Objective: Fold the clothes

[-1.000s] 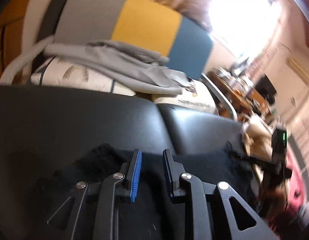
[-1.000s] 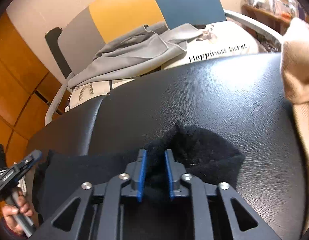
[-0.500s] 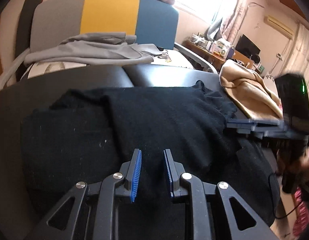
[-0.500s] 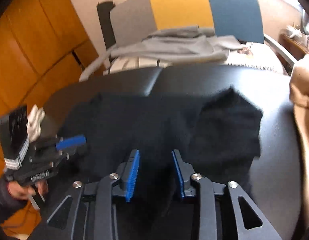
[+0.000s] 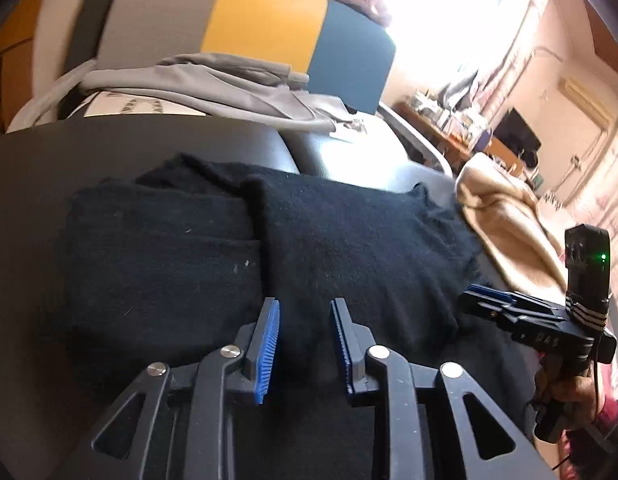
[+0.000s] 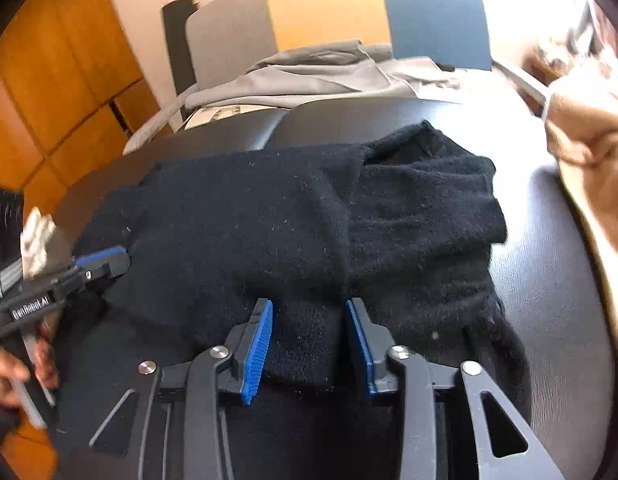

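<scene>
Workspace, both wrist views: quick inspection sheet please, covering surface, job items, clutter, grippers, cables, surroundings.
Surface: black padded bench, glossy, seam near the far edge.
Job's things: black sweater lying partly folded, one flap overlapping the other.
Clutter: tan garment at the bench's right edge; grey garment on the chair behind.
Grippers: left gripper open above the sweater; right gripper open, empty.
Cables: thin cable hanging by the right gripper's handle.
Surroundings: grey-yellow-blue chair back, wooden cabinets, bright window.
</scene>
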`<action>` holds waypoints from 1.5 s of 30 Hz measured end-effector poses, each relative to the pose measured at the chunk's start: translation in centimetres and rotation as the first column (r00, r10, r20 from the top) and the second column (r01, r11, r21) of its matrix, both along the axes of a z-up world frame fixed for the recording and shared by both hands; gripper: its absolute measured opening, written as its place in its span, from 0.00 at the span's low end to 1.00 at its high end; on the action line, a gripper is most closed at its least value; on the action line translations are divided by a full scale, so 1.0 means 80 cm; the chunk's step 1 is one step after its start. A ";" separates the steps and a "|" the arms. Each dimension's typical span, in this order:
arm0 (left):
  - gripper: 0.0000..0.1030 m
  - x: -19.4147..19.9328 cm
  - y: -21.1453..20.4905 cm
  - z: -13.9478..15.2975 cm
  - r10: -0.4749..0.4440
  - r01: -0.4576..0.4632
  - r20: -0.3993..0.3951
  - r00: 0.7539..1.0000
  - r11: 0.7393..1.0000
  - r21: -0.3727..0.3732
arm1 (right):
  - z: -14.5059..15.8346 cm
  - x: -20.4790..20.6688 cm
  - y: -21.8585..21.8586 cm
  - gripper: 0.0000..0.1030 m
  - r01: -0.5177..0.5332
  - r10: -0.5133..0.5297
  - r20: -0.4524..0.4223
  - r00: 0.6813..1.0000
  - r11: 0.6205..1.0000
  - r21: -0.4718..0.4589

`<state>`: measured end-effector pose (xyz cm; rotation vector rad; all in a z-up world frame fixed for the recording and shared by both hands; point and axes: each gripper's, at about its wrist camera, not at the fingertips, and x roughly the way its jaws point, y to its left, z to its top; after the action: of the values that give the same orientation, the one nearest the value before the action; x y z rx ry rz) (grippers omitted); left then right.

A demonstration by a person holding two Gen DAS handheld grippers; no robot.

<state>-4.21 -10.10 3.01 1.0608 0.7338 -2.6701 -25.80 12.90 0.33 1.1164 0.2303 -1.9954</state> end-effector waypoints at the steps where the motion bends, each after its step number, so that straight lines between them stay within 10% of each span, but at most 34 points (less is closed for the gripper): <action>1: 0.27 0.016 0.002 0.005 0.000 0.000 -0.014 1.000 1.000 0.014 | 0.013 0.006 0.011 0.54 0.012 -0.012 -0.003 1.000 1.000 -0.024; 4: 0.31 0.073 0.009 0.016 0.008 -0.006 -0.051 0.999 0.999 0.050 | 0.038 0.026 0.064 0.88 0.035 -0.025 0.073 0.997 0.990 -0.138; 16: 0.33 0.272 0.014 -0.025 0.145 -0.144 -0.001 0.989 0.980 0.136 | -0.028 0.102 0.328 0.80 0.332 -0.189 0.464 0.866 0.910 -0.249; 33: 0.48 0.275 0.071 -0.037 0.117 -0.103 0.122 0.986 0.988 -0.113 | -0.058 0.124 0.322 0.65 0.235 -0.083 0.467 0.880 0.932 -0.277; 45: 0.50 0.299 0.081 -0.040 0.122 -0.118 0.096 0.988 0.992 -0.041 | -0.104 0.147 0.280 0.44 0.123 0.014 0.537 0.843 0.968 -0.217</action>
<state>19.71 -3.60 -0.18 1.0943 0.7051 -2.5015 -14.03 35.28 -7.95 1.4736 -0.3385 -1.6186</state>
